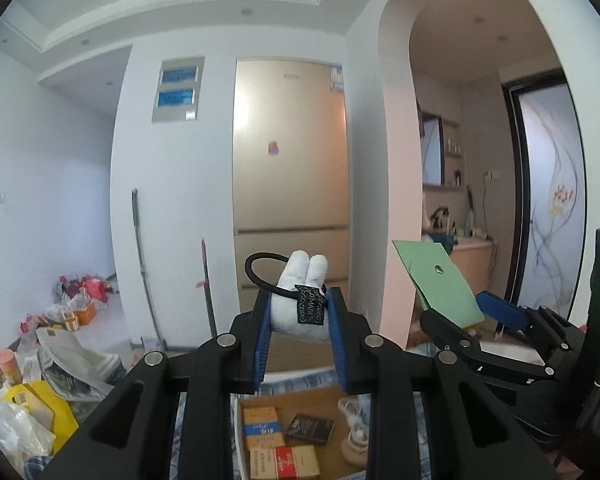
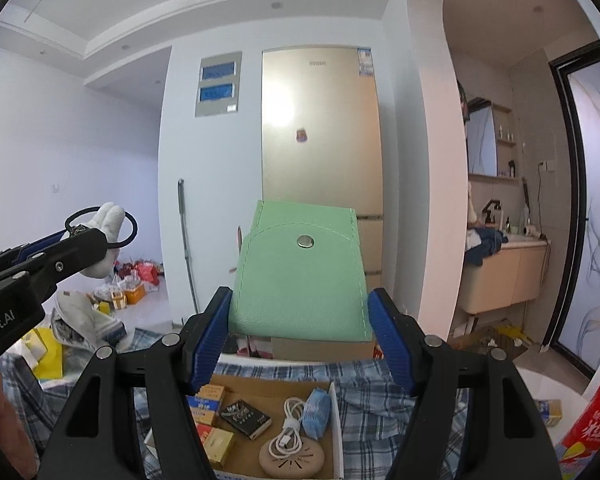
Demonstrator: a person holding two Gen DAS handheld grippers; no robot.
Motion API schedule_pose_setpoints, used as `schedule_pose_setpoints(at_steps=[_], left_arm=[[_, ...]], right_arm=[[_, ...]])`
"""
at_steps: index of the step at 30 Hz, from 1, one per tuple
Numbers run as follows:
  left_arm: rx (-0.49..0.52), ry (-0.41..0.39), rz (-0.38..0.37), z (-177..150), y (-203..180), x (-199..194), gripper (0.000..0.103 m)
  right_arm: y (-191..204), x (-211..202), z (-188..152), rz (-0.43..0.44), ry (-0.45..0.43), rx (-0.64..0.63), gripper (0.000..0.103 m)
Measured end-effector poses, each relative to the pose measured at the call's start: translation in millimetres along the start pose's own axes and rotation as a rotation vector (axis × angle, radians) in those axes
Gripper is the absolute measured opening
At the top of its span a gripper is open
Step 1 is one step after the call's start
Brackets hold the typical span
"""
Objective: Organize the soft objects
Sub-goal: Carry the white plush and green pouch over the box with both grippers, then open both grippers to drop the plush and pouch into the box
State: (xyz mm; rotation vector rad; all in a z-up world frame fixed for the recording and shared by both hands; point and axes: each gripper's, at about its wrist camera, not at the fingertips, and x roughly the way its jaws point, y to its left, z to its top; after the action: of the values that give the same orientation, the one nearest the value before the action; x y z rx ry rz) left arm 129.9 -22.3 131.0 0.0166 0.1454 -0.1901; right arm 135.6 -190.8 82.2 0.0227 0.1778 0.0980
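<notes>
A white plush toy (image 1: 304, 272) with a black elastic loop and a black label is pinched between the blue pads of my left gripper (image 1: 299, 300), which is shut on it and held up in the air. From the right wrist view the same toy (image 2: 110, 216) and left gripper (image 2: 94, 240) show at the far left. My right gripper (image 2: 300, 300) is shut on a mint-green soft pouch (image 2: 304, 276) with a metal snap; the pouch stands upright between the pads. In the left wrist view that pouch (image 1: 436, 280) and right gripper (image 1: 466, 314) are to the right.
Below both grippers an open cardboard box (image 2: 268, 390) on a blue plaid cloth (image 2: 372, 396) holds small cartons, a white cable, a blue pack and a beige disc. A gold fridge (image 2: 320, 128) stands ahead. Bags and papers (image 1: 60, 360) clutter the left. A red can (image 2: 592, 420) is at lower right.
</notes>
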Motion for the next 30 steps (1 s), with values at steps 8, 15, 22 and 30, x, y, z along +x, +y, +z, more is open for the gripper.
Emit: schedule_pose_setpoints(at_steps=[8,15,22,30], left_arm=[[0.005,0.349,0.058,-33.2,6.2,73.5,0.029],[0.025,0.505,0.067,-78.7,15.6,124.9,0.029],[-0.007,0.642,0.036,-125.5,24.4,154.1,0.029],[-0.021,0.714,0.036,-142.9,31.0,168.3,0.033]], right_arm=[[-6.7,50.5,-43.7,0.071,0.206,0.039,0.068],[-2.4,80.2,-78.4,0.090,0.359,0.006,0.068],[2.8,100.2,-105.1,0.097,0.485,-0.030,0.068],[7.0,104.9,-112.9,0.088,0.524,-0.062,0.068]])
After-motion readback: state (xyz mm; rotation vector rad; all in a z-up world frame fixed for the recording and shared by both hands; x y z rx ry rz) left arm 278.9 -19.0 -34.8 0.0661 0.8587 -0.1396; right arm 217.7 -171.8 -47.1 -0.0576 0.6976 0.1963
